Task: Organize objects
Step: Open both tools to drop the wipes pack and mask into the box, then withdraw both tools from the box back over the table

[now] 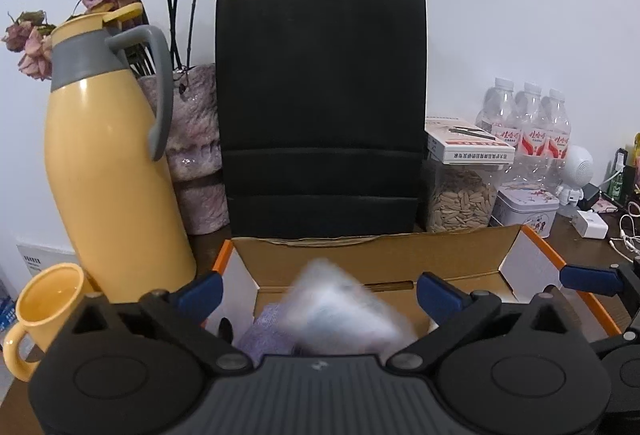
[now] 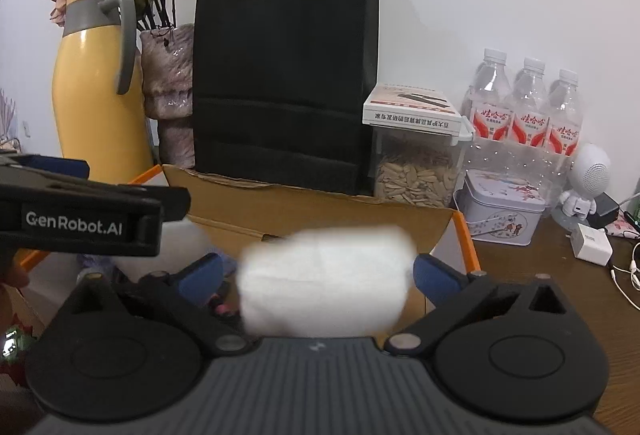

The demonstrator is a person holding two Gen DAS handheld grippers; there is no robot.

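An open cardboard box (image 1: 360, 255) with orange edges sits in front of me; it also shows in the right wrist view (image 2: 312, 211). My left gripper (image 1: 320, 293) is open above the box, and a blurred whitish packet (image 1: 340, 311) is between its fingers, apart from both pads, over a purple item (image 1: 268, 331) inside. My right gripper (image 2: 318, 271) is open too, and a blurred white pack (image 2: 324, 279) is in the gap between its fingers, over the box. The left gripper's body (image 2: 80, 211) shows at the left of the right wrist view.
A yellow thermos jug (image 1: 108, 171), yellow mug (image 1: 48, 307), vase of dried roses (image 1: 192, 139) and black paper bag (image 1: 320, 107) stand behind the box. To the right are a seed jar (image 1: 460, 199), tin (image 1: 524, 207), three water bottles (image 1: 528, 127), charger (image 1: 592, 225) and cables.
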